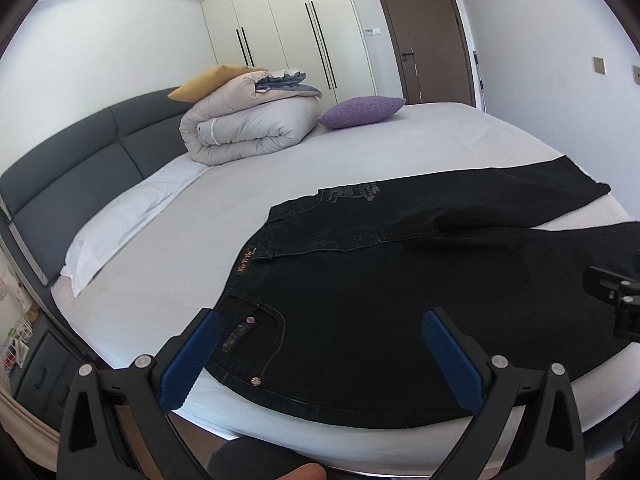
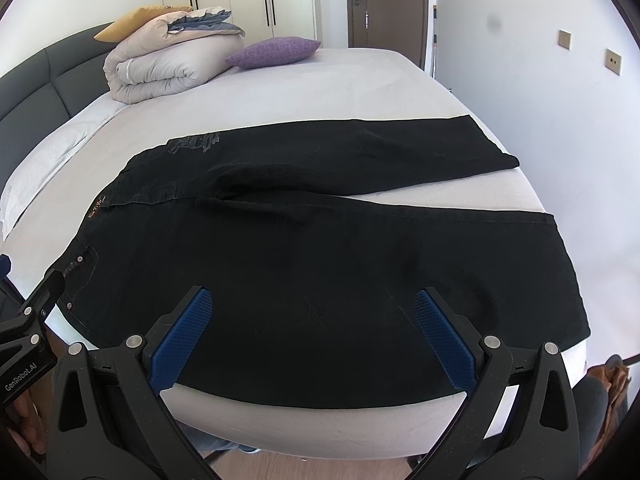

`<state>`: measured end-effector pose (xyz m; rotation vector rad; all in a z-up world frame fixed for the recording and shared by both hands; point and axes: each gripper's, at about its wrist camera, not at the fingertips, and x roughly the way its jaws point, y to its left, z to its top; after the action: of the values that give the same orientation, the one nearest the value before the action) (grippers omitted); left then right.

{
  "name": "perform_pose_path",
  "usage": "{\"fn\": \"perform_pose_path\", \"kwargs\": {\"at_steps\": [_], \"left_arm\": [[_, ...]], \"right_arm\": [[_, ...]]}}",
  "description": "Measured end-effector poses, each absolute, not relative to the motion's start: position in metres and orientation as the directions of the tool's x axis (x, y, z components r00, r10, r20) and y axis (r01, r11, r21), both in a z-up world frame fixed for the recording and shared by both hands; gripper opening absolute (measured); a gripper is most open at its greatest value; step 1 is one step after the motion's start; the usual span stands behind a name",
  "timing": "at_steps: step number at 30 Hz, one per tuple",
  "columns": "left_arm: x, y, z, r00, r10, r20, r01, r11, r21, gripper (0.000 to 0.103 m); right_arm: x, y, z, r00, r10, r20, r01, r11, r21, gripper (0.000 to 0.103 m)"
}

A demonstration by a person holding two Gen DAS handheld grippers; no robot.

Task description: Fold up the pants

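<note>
Black jeans [image 1: 380, 280] [image 2: 312, 248] lie spread flat on the bed's near side, waistband to the left, both legs running right and slightly apart. My left gripper [image 1: 320, 324] hovers open above the waist and front pocket, blue pads [image 1: 192, 356] wide apart, nothing between them. My right gripper [image 2: 314, 308] hangs open over the near leg's thigh area, close to the bed's front edge. The right gripper's black body [image 1: 612, 292] shows at the left wrist view's right edge; the left gripper's body [image 2: 28, 320] shows at the right wrist view's left edge.
The bed [image 2: 360, 76] has a pale sheet and a grey headboard [image 1: 80, 168] on the left. A folded duvet [image 1: 248, 124], a yellow pillow [image 1: 208, 82] and a purple cushion [image 1: 360, 111] sit at its far side. Wardrobes and a brown door [image 1: 424, 32] stand behind.
</note>
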<state>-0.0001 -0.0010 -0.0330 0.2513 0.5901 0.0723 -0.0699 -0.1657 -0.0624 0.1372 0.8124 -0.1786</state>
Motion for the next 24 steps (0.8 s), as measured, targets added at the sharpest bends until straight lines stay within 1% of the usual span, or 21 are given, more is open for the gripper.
{"fn": "perform_pose_path", "kwargs": {"at_steps": [4,5,8,9,13,14,16,17,18,19,21,22,24], "left_arm": [[0.008,0.001,-0.05,0.833,0.222,-0.508,-0.003,0.919,0.395,0.103],[0.015,0.003,-0.054,0.822,0.224,-0.523,0.009,0.914,0.406,0.103],[0.035,0.022,-0.06,0.774,0.174,-0.609,0.055,0.94,0.338,0.103],[0.043,0.028,-0.061,0.765,0.166,-0.622,0.058,0.944,0.324,0.103],[0.068,0.046,-0.062,0.785,0.141,-0.603,0.075,0.945,0.317,0.103],[0.079,0.047,-0.065,0.783,0.159,-0.602,0.071,0.938,0.34,0.103],[0.101,0.05,-0.068,0.749,0.195,-0.633,0.075,0.924,0.374,0.103],[0.114,0.049,-0.065,0.726,0.187,-0.662,0.094,0.926,0.365,0.103],[0.126,0.051,-0.061,0.723,0.157,-0.673,0.118,0.932,0.344,0.103],[0.137,0.051,-0.056,0.741,0.125,-0.66,0.142,0.931,0.335,0.103],[0.165,0.048,-0.048,0.773,0.094,-0.628,0.194,0.906,0.375,0.103],[0.185,0.046,-0.045,0.769,0.078,-0.634,0.232,0.891,0.391,0.103],[0.225,0.042,-0.037,0.747,0.0,-0.665,0.323,0.874,0.363,0.103]], "right_arm": [[-0.058,-0.174,-0.078,0.644,-0.079,-0.761,0.201,0.977,0.069,0.103],[-0.054,-0.177,-0.081,0.638,-0.067,-0.767,0.196,0.977,0.078,0.103],[-0.044,-0.184,-0.093,0.631,-0.03,-0.775,0.176,0.979,0.105,0.103],[-0.041,-0.186,-0.097,0.631,-0.019,-0.776,0.166,0.98,0.111,0.103],[-0.02,-0.197,-0.106,0.643,0.043,-0.764,0.106,0.984,0.144,0.103],[-0.014,-0.2,-0.106,0.648,0.062,-0.759,0.084,0.985,0.152,0.103],[0.001,-0.205,-0.105,0.656,0.098,-0.749,0.047,0.984,0.17,0.103],[0.01,-0.209,-0.104,0.66,0.122,-0.741,0.024,0.983,0.183,0.103],[0.019,-0.213,-0.102,0.661,0.143,-0.737,0.004,0.981,0.193,0.103],[0.028,-0.217,-0.101,0.66,0.164,-0.733,-0.019,0.979,0.202,0.103],[0.047,-0.224,-0.095,0.66,0.197,-0.725,-0.071,0.977,0.202,0.103],[0.057,-0.228,-0.093,0.662,0.216,-0.718,-0.109,0.975,0.192,0.103],[0.071,-0.235,-0.088,0.661,0.238,-0.711,-0.157,0.971,0.179,0.103]]}}
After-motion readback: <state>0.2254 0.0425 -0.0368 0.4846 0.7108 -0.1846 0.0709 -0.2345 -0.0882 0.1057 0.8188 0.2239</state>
